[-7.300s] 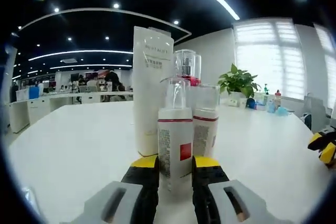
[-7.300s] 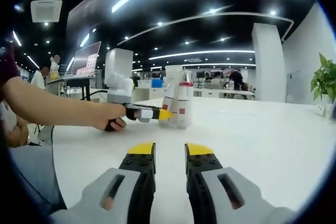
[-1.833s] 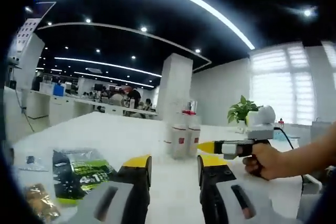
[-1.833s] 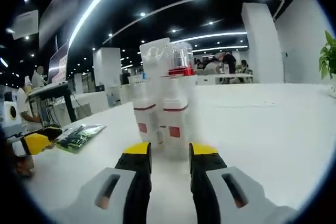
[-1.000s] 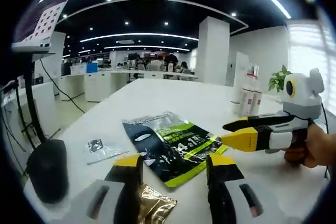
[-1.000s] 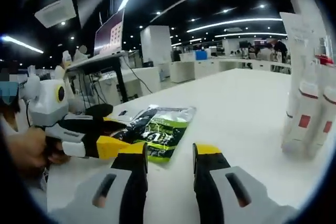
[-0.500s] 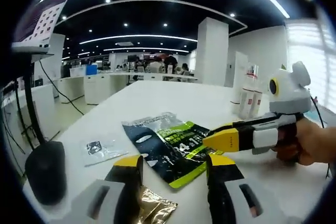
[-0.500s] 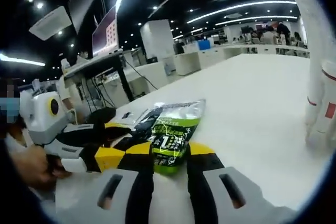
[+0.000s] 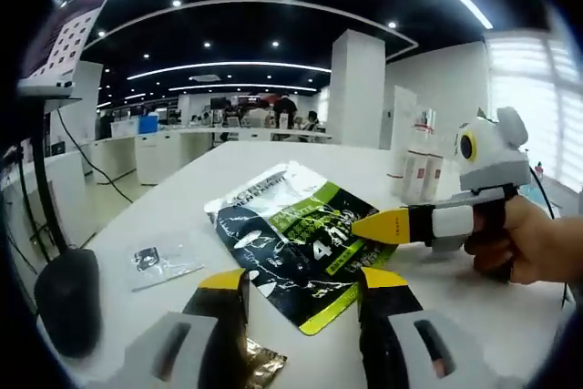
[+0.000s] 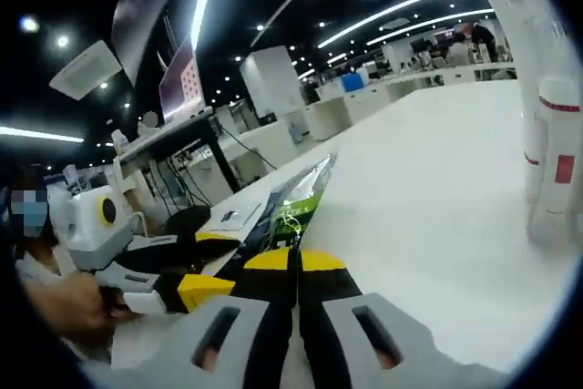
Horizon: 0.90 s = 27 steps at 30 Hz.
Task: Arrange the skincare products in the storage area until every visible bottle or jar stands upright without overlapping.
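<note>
At the frame's centre in the left gripper view, a flat black-and-green sachet (image 9: 301, 248) hangs tilted above the white table (image 9: 273, 170), its right edge pinched by the right tongs (image 9: 369, 227); the left tongs (image 9: 299, 281), low in frame, stand apart and empty. Because that edge grip is thin, the limp sachet may slip or fold when moved. At right, white bottles (image 9: 417, 166) stand upright.
</note>
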{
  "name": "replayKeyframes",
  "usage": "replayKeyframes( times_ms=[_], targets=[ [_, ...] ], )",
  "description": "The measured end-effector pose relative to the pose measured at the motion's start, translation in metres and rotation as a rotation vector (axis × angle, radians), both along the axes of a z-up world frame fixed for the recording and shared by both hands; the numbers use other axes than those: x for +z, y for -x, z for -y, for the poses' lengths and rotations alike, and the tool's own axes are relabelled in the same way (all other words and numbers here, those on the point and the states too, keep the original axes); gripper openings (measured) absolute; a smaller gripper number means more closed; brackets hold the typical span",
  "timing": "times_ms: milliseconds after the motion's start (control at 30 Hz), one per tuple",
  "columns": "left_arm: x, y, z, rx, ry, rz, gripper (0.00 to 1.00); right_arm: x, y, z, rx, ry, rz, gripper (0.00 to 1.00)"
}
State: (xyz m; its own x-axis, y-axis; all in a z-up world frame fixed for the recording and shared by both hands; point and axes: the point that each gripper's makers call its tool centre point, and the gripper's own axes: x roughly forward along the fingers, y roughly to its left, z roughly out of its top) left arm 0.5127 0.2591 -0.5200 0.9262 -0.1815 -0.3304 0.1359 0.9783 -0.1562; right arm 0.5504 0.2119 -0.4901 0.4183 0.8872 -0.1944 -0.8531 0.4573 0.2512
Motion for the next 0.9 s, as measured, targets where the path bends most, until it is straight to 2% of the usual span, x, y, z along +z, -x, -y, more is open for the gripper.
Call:
replayKeyframes(
  times_ms=[100,200,333,367,400,467,500,600,733,767,833,900],
  targets=[
    [0.001,0.001,-0.001,0.000,0.023,0.002,0.49,0.008,0.001,0.001,0.003,0.000,0.100,0.00],
    [0.005,0.000,-0.001,0.005,0.100,0.010,0.50,0.020,0.010,0.001,0.032,-0.056,0.130,0.00],
    [0.007,0.001,0.000,-0.007,0.138,0.010,0.50,0.033,0.016,0.005,0.047,-0.121,0.162,0.00],
    [0.008,0.002,0.005,-0.039,0.152,0.011,0.50,0.037,0.019,0.005,0.059,-0.145,0.171,0.00],
    [0.009,0.004,0.009,-0.064,0.163,0.011,0.50,0.042,0.022,0.004,0.103,-0.192,0.150,0.00],
    [0.010,0.005,0.010,-0.075,0.180,0.010,0.49,0.046,0.025,0.006,0.111,-0.207,0.171,0.00],
    [0.012,0.005,0.012,-0.080,0.218,0.006,0.50,0.048,0.027,0.006,0.125,-0.224,0.171,0.00],
    [0.016,0.006,0.014,-0.092,0.267,0.011,0.49,0.056,0.034,0.006,0.167,-0.277,0.183,0.00],
    [0.034,0.012,0.024,-0.171,0.355,0.078,0.49,0.071,0.043,0.011,0.220,-0.389,0.158,0.00],
    [0.037,0.014,0.027,-0.197,0.359,0.089,0.50,0.075,0.044,0.013,0.221,-0.413,0.162,0.00],
    [0.043,0.016,0.027,-0.207,0.356,0.119,0.50,0.082,0.048,0.018,0.249,-0.484,0.129,0.00],
    [0.051,0.020,0.033,-0.234,0.405,0.145,0.50,0.088,0.051,0.022,0.268,-0.534,0.111,0.00]
  ],
)
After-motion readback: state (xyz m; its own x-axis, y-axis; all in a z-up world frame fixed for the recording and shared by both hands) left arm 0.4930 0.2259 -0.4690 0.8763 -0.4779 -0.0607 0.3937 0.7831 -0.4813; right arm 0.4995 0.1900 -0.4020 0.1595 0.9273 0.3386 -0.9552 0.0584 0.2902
